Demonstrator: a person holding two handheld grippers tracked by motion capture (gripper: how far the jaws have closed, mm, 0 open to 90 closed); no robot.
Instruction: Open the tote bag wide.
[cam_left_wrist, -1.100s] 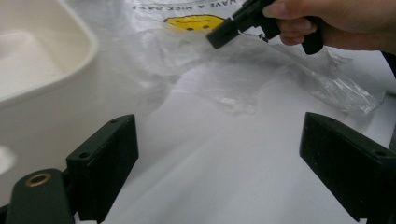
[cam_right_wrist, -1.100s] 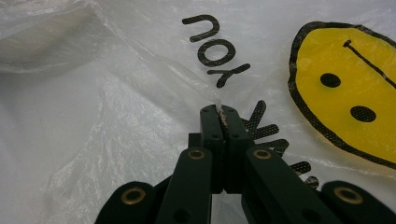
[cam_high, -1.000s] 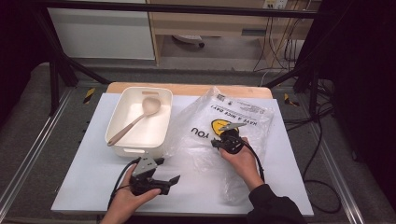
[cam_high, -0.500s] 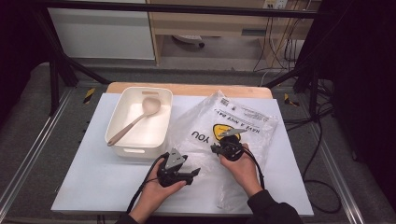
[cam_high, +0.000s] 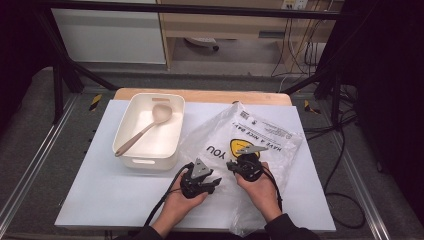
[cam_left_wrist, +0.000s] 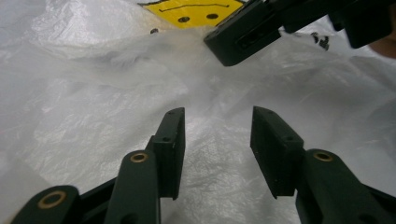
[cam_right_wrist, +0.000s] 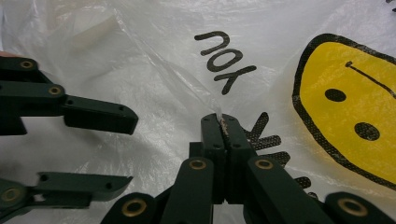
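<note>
While clamped tight on a pinch of film, right claw (cam_right_wrist: 223, 122) lifts one layer of the smiley-face plastic bag (cam_high: 250, 135) at the desk's (cam_high: 90, 200) front-right. Left claw (cam_left_wrist: 217, 140), just been closing, half apart, nothing pinched yet; bag right ahead, just left of that pinch.

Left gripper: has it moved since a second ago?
Yes. The left gripper has slid right along the table, away from below the white tub and onto the plastic bag; its jaws have been closing over the film.
</note>
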